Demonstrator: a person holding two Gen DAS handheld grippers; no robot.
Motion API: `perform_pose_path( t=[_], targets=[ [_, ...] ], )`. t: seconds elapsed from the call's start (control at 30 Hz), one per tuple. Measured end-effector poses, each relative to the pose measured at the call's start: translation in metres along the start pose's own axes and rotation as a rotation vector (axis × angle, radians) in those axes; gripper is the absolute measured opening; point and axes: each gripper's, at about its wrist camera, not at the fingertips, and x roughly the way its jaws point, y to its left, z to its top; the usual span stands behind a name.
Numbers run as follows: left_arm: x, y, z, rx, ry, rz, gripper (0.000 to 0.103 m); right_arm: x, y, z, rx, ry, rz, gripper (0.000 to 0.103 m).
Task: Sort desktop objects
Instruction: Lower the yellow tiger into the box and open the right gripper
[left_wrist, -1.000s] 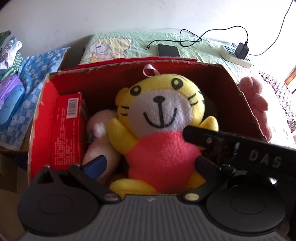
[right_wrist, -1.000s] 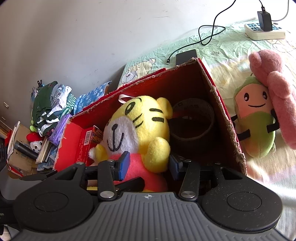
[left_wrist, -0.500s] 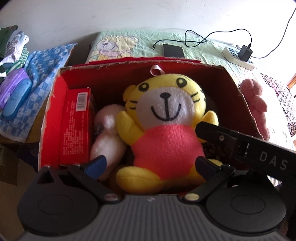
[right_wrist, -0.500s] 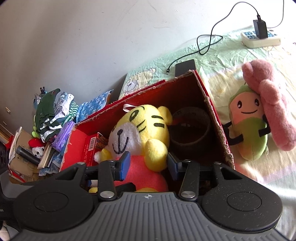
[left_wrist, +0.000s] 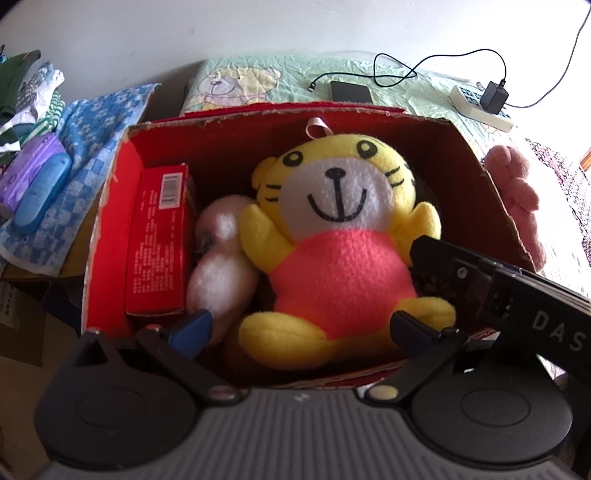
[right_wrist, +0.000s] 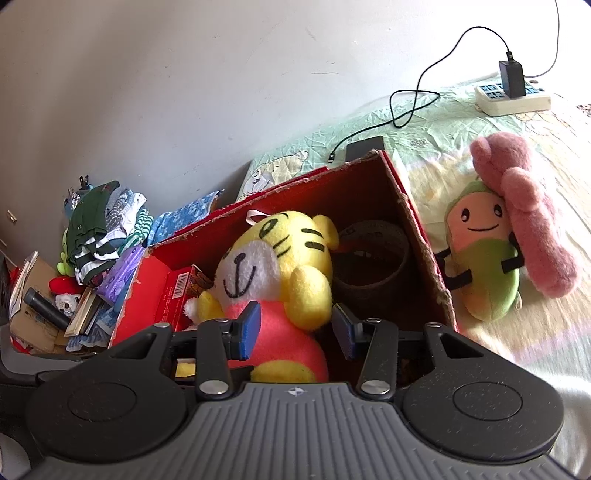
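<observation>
A yellow tiger plush in a pink shirt sits inside a red cardboard box, also in the right wrist view. Beside it lie a white-pink plush and a red carton. A dark round band rests in the box's right end. My left gripper is open above the box's near edge, touching nothing. My right gripper is open and empty above the tiger; its black body shows at the right of the left view. A green-and-pink plush lies right of the box.
A power strip with charger and cable and a dark phone lie behind the box on the bedsheet. A blue patterned towel, a purple pack and folded clothes pile up left of the box.
Both grippers have drawn back and up from the box, so more of the box and its surroundings shows. The tiger plush stays in the box, untouched.
</observation>
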Motion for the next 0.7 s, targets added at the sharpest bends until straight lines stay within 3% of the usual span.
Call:
perform_pose_path(
  t=[0.27,0.4,0.7],
  targets=[
    [-0.004,-0.003,-0.003,-0.039,-0.003,0.044,0.102,-0.003,-0.004,0.0,0.006,0.002,0.039,0.044],
    [-0.004,-0.005,-0.005,-0.063,-0.004,0.076,0.102,-0.004,-0.008,0.0,0.01,0.011,0.065,0.038],
    [-0.016,-0.025,-0.012,-0.088,-0.056,0.226,0.102,-0.008,-0.021,0.003,-0.012,0.049,0.16,0.029]
  ],
)
